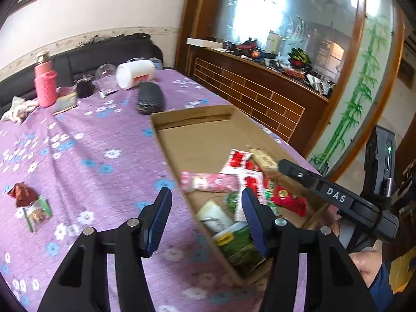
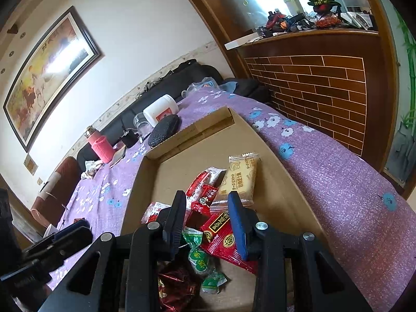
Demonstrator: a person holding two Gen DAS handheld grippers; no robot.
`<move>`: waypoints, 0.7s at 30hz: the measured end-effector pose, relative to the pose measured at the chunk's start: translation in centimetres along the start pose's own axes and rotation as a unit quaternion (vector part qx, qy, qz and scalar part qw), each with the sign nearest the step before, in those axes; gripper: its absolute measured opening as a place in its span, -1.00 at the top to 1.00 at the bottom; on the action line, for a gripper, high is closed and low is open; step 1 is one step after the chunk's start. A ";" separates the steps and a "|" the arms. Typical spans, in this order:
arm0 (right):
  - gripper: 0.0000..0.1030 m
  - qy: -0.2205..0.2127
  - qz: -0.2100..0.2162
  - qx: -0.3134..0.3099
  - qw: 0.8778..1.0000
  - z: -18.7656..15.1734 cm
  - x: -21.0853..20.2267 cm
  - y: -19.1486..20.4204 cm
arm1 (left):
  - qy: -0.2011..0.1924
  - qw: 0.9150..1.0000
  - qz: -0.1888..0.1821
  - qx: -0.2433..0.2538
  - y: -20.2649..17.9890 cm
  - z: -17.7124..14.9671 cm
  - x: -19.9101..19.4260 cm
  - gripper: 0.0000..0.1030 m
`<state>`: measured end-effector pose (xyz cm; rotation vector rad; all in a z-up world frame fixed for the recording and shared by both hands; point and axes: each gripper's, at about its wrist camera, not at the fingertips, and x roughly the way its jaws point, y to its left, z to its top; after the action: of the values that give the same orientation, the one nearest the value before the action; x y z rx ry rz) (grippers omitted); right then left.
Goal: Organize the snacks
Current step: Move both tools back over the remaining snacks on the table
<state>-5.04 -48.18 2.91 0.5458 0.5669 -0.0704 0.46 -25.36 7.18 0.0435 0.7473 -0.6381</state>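
- Left gripper [image 1: 206, 218]: fingers apart, nothing between them, hanging over the near wall of the cardboard box [image 1: 166, 153].
- Right gripper [image 2: 208, 223]: fingers apart too, nothing clamped, low over the snack pile inside the box; red packet [image 2: 221, 236] and green-wrapped candies [image 2: 200, 257] lie right under the gap.
- Most snacks are already in the box, bunched at its near end. Two loose ones are left on the desk near its left edge: a dark red wrapped candy [image 1: 22, 193] and a small clear packet [image 1: 37, 212] touching it.
- Risk: the loose pair touch, so a grab probably takes both or flicks one off the desk edge.
- Risk: the purple floral cloth [image 1: 85, 140] is wrinkled; fingers coming in low could snag it and drag things along.
- Risk: the left fingers are close to the box wall, so a sideways swing may knock the box.
- Risk: the right gripper closing here would pinch several wrappers at once and pull them back out.
- The left wrist view is blurred around the pile, so overlaps there are unclear.
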 end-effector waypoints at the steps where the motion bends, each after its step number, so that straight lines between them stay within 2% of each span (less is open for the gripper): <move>1: 0.31 0.000 0.000 -0.001 1.000 0.0 0.0 0.0 | -0.001 1.000 0.004 -0.003 0.6 -0.1 -0.3 -0.06; 7: 0.31 0.012 -0.007 -0.027 1.000 -0.2 0.2 1.4 | -0.007 0.999 0.039 -0.021 5.0 -0.8 -2.9 -0.07; 12: 0.31 0.047 0.026 -0.054 0.997 -0.5 0.1 4.7 | -0.015 0.994 0.086 -0.058 11.2 -2.0 -5.0 -0.13; 14: 0.31 0.072 0.045 -0.075 0.994 -0.7 0.3 7.2 | -0.015 0.990 0.110 -0.090 14.7 -2.6 -5.7 -0.13; 16: 0.31 0.106 0.067 -0.095 0.988 -1.0 1.0 9.7 | -0.018 0.981 0.139 -0.133 18.3 -3.2 -6.4 -0.13; 19: 0.31 0.161 0.108 -0.126 0.973 -1.9 2.6 14.4 | -0.034 0.964 0.183 -0.192 22.8 -4.5 -7.5 -0.13; 21: 0.31 0.184 0.125 -0.145 0.964 -2.5 3.9 17.3 | -0.030 0.956 0.193 -0.220 24.8 -5.2 -7.6 -0.13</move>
<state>0.69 -31.78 7.24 0.3391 0.8491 0.3559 6.81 0.12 3.67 -0.2336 0.7808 -0.0909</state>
